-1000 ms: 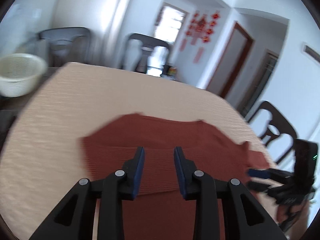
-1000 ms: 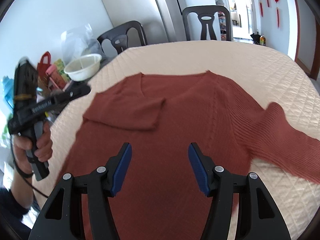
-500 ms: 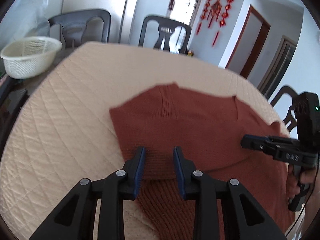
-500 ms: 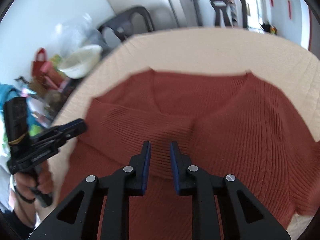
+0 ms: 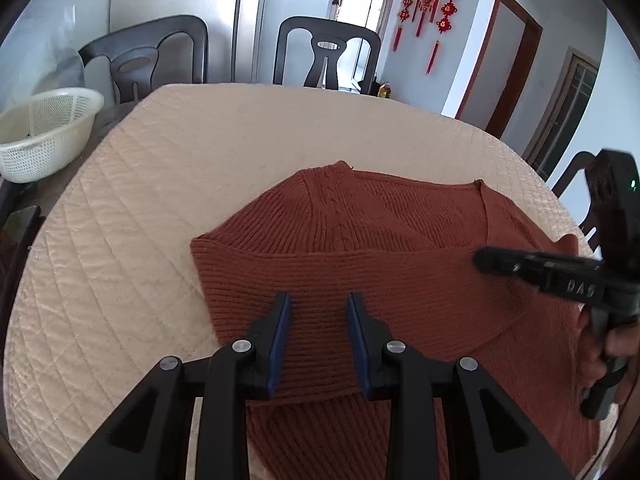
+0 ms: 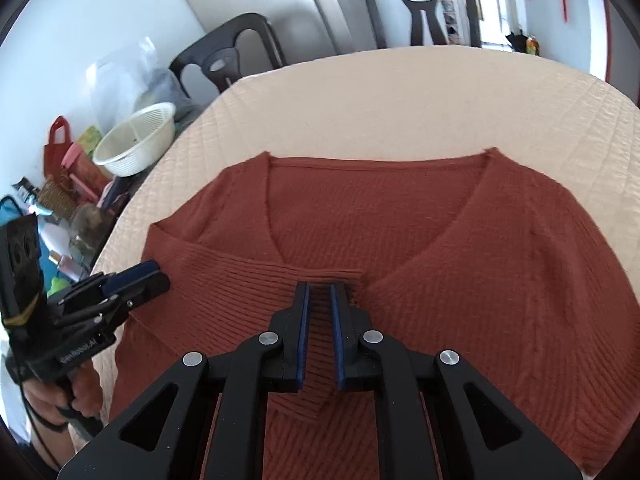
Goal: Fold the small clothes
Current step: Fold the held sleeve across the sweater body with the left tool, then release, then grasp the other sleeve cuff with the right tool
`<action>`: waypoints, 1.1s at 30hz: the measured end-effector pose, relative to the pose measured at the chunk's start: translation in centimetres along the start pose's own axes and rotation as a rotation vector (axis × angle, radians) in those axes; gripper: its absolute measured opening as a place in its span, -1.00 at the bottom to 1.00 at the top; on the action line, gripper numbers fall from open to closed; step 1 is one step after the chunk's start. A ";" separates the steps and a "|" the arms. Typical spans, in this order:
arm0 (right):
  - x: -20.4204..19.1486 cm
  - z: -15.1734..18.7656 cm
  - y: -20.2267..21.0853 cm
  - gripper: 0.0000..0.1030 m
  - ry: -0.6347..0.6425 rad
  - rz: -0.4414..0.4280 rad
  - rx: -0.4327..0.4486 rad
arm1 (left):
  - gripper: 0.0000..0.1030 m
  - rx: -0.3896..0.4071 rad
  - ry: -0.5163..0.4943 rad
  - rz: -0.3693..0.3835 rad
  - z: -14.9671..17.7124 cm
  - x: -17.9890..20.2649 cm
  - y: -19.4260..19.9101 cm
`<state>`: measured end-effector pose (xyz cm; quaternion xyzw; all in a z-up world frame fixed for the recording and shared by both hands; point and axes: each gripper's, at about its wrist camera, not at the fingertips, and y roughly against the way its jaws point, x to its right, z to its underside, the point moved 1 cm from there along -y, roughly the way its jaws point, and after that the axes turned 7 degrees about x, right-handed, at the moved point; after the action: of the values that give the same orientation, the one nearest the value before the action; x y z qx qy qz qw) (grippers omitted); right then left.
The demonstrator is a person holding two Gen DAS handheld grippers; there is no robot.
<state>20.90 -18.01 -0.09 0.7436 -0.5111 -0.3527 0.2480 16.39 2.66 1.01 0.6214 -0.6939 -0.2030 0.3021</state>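
Rust-red ribbed knit, a V-neck sweater, lies flat on the cream quilted tabletop, its left sleeve already folded across the chest. Farthest left, a white plastic colander sits at the tabletop's edge with dark chairs behind. The left gripper hovers just above the folded sleeve near the shoulder, its fingers parted with nothing between them. To the right, the right gripper has its fingers drawn close on the ribbed cuff at the sleeve's end; they appear clamped on that cuff, though a thin gap shows. The step in hand looks like laying and straightening the first sleeve; next, I judge, the cuff must be let go and smoothed, then the right sleeve brought across to match. Compared with half a second ago, the right gripper has come lower and closer over the cuff, while the left gripper's fingers have kept about the same spread.
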 end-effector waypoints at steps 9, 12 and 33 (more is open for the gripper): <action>-1.3 3.9 2.7 -0.70 0.119 0.021 -0.003 | -0.39 -0.008 -0.012 0.026 2.4 0.2 2.3; -1.2 4.2 4.3 -0.70 0.123 0.036 0.010 | -0.39 0.001 -0.022 0.035 2.5 0.8 3.8; 5.2 10.1 13.5 -0.17 -0.031 0.140 0.138 | -0.19 0.036 0.010 -0.036 6.9 1.8 8.8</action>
<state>6.31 -27.75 2.02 0.7159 -0.5887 -0.3097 0.2121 5.20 1.50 2.05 0.6402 -0.6845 -0.1926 0.2905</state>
